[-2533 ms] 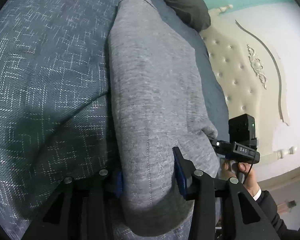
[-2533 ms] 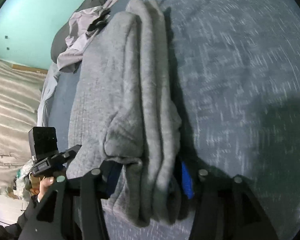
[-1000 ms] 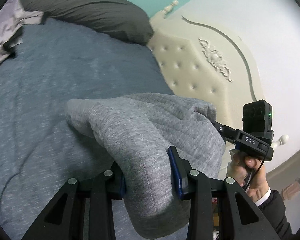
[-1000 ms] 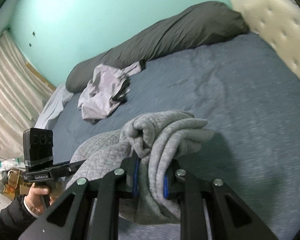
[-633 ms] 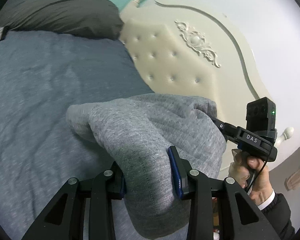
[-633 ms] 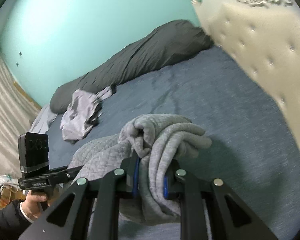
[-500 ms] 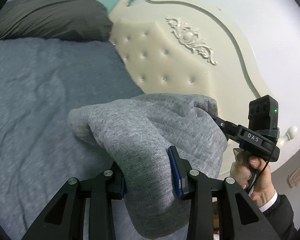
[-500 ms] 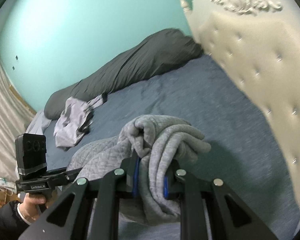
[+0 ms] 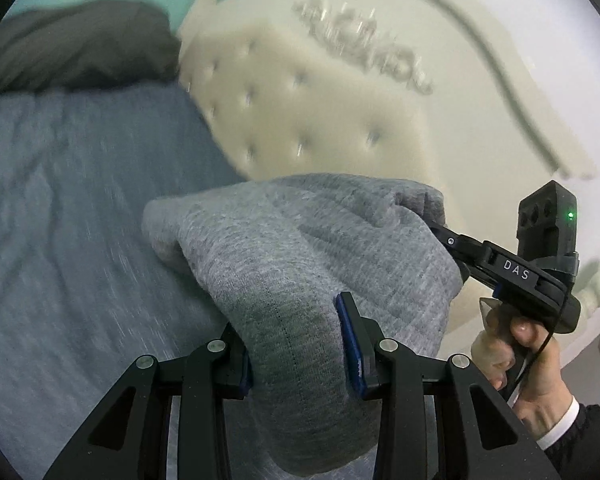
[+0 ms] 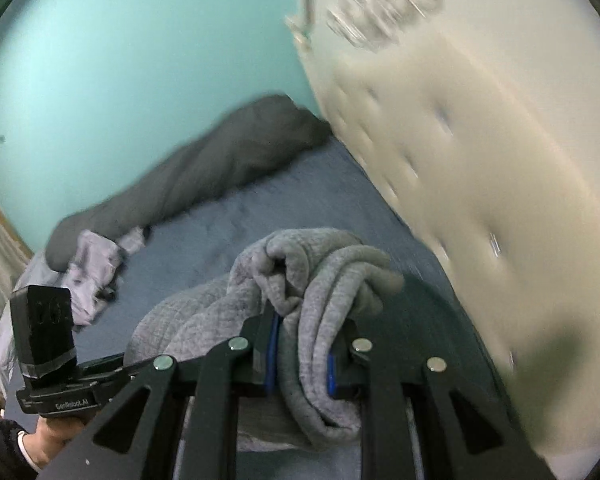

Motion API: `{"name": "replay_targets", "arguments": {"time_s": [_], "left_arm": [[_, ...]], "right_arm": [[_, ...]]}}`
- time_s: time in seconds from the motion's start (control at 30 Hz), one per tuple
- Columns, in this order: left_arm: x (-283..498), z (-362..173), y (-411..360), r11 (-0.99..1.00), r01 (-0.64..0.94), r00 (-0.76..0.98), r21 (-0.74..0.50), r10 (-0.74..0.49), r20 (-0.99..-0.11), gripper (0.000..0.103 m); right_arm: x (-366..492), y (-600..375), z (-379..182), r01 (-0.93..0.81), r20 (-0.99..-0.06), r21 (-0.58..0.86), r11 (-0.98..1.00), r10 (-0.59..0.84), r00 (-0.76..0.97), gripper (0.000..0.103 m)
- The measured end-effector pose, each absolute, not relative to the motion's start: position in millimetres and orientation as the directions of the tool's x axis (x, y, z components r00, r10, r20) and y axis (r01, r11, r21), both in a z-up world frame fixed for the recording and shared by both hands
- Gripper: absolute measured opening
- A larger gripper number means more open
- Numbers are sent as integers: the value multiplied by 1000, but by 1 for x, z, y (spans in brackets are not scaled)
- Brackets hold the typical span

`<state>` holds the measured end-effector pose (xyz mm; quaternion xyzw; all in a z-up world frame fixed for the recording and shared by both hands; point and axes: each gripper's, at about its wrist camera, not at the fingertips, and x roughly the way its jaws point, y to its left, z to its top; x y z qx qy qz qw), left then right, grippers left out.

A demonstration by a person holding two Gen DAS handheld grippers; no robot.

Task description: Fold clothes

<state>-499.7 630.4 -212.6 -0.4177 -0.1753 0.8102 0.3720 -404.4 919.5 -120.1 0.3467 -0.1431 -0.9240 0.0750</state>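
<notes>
While both claws grip it, this is the scene, near to far:
Left gripper (image 9: 296, 344): blue-padded black jaws clamped on a thick rounded fold.
Right gripper (image 10: 302, 350): clamped on a bunched, layered end.
Garment: folded grey knitted sweatshirt (image 9: 300, 252), held up between the grippers above the bed, near its right side.
Handling: judged soft, limp, fairly light, grippy not slippery; layers may slide apart, so pinch all layers at folded edges.
Bed: blue-grey woven bedspread (image 9: 68, 208), matte, faintly creased.
Far left: crumpled pale lilac cloth (image 10: 96, 272); long dark grey bolster pillow (image 10: 204, 176).
Far right: cream button-tufted headboard (image 9: 320, 112), blurred.
</notes>
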Motion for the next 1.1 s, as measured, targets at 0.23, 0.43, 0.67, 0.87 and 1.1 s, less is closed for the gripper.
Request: {"name": "replay_targets", "arguments": {"time_s": [0.23,0.43,0.67,0.87,1.1], "left_arm": [[-475,-280,653,-644,-409,-273,-646,762,-587,38],[-462,-296,654,-623,-372,-237,-688,781,-578,38],[-455,-320,635,-566,-239,-155,-789,824,-544,39],[-446,-329,624,-533,-152,-97,-832,846,-524,40],[-436,-314,606,-579,-235,-129,-781,815,-565,40]], "right_arm": [[-373,953,-212,-49,-715,354,-934,-236,-658,17],[-357,969,-229,-63,-727,400,-914,-275,-630,17],[-351,982,-248,-139,-759,477,-868,-327,-563,19],[-342,996,-264,-231,-795,516,-825,-360,-489,24],[-313,1005,-235,-240,-801,423,-874,-237,-549,28]]}}
